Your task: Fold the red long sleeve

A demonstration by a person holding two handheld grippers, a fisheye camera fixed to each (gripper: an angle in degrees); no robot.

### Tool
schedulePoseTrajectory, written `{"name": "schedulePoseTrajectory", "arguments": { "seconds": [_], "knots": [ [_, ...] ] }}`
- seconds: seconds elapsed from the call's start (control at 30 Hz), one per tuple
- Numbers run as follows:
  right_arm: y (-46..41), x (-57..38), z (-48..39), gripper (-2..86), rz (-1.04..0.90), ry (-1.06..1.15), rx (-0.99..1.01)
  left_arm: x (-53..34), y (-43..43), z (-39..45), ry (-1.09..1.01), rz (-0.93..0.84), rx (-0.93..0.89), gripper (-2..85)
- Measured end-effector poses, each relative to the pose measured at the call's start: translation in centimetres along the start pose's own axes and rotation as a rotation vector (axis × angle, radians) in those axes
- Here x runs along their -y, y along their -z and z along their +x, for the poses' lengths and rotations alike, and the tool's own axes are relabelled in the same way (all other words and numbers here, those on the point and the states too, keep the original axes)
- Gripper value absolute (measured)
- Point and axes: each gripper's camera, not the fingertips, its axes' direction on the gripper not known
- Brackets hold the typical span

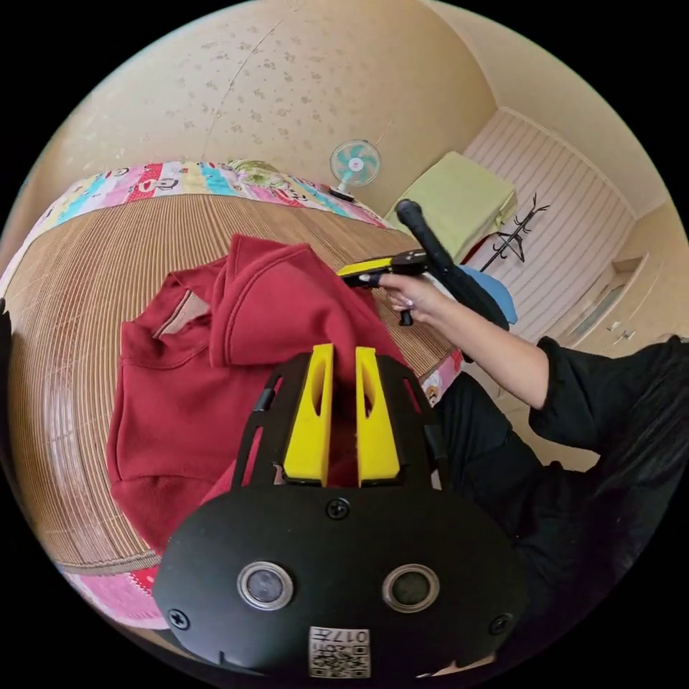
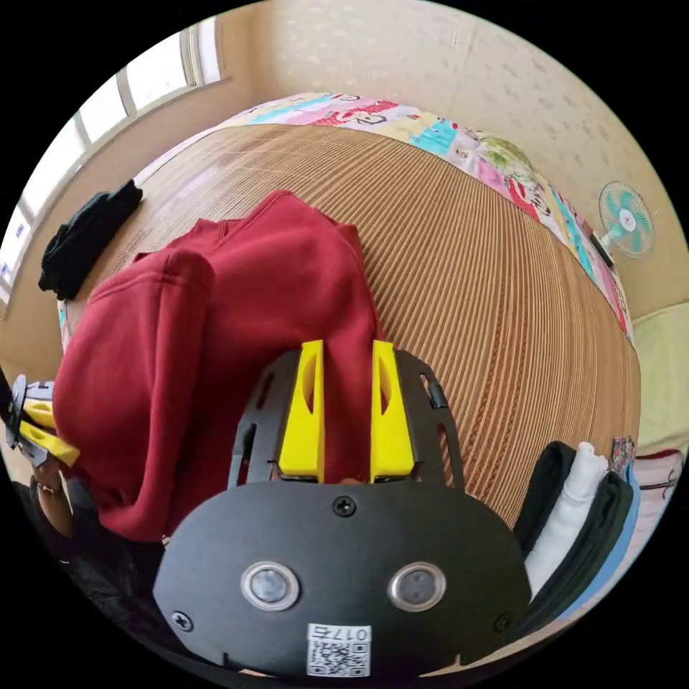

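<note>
Bamboo mat [image 2: 466, 237] | red long sleeve [image 2: 237, 301] bunched, partly lifted

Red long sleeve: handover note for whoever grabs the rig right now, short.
Left gripper: shut on a raised fold of the red long sleeve.
Right gripper: shut on the same garment, holding its edge up.
Garment: partly lifted over the bamboo mat, collar end lying on the mat, one part doubled over toward the left gripper's side.
Done: a first fold is under way, not laid down.
Left: lay the lifted part flat, then finish folding. A stack of folded clothes sits at the mat's edge.
</note>
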Motion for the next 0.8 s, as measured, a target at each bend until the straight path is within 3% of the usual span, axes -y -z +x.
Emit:
{"name": "schedulePoseTrajectory", "arguments": {
  "seconds": [0.17,0.27,0.33,0.43,0.6,0.73,0.8],
  "knots": [
    [7.9,-8.8,0.2,3.3,0.135,-0.041,-0.11,-3.3,4.0,2.1,-0.112,0.062,-0.243,0.2],
    [10.4,-17.5,0.7,2.7,0.105,-0.134,-0.045,-6.6,8.5,-1.2,0.156,0.17,-0.033,0.8],
    [10.1,-21.9,0.2,2.4,0.057,-0.146,0.033,-8.8,12.0,-4.7,0.377,0.235,0.12,7.8],
    [11.5,-25.7,0.1,1.8,0.076,-0.143,0.047,-9.5,13.4,-8.9,0.575,0.201,0.245,12.8],
    [18.6,-21.2,6.1,2.5,0.47,-0.247,0.018,-7.1,8.0,-12.3,0.65,-0.055,0.247,15.6],
    [15.6,-9.9,10.5,10.9,0.36,-0.242,0.128,-8.2,7.5,-11.2,0.716,0.039,0.333,11.6],
    [9.8,-2.2,11.2,13.3,0.18,-0.213,0.013,-9.3,7.5,-11.4,0.771,0.073,0.306,7.3]
  ]
}}
